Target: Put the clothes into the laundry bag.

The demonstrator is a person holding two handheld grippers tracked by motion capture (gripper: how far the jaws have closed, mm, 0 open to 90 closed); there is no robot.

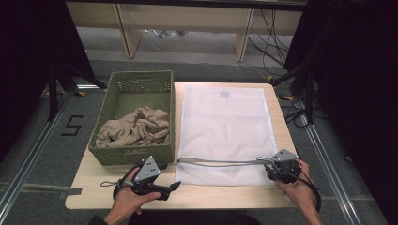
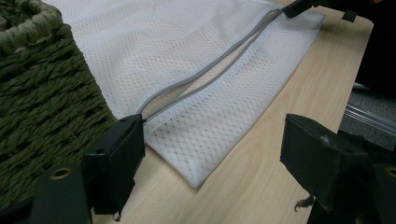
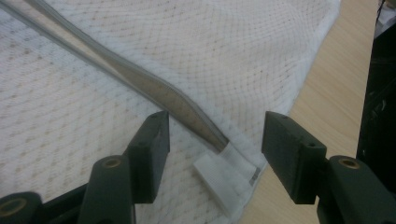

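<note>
A white mesh laundry bag lies flat on the wooden table, and the grey zipper along its near edge gapes open. My left gripper rests at the front left, jaws open and empty, pointing at the bag's near left corner. In the left gripper view my left gripper faces the zipper's left end. My right gripper is at the zipper's right end. In the right gripper view my right gripper stands open, with the zipper's end and a white fabric tab between its jaws, untouched.
A green woven basket stands left of the bag, touching it, with a crumpled beige cloth inside. Its wall is close beside my left gripper. Bare table runs along the front edge and right of the bag.
</note>
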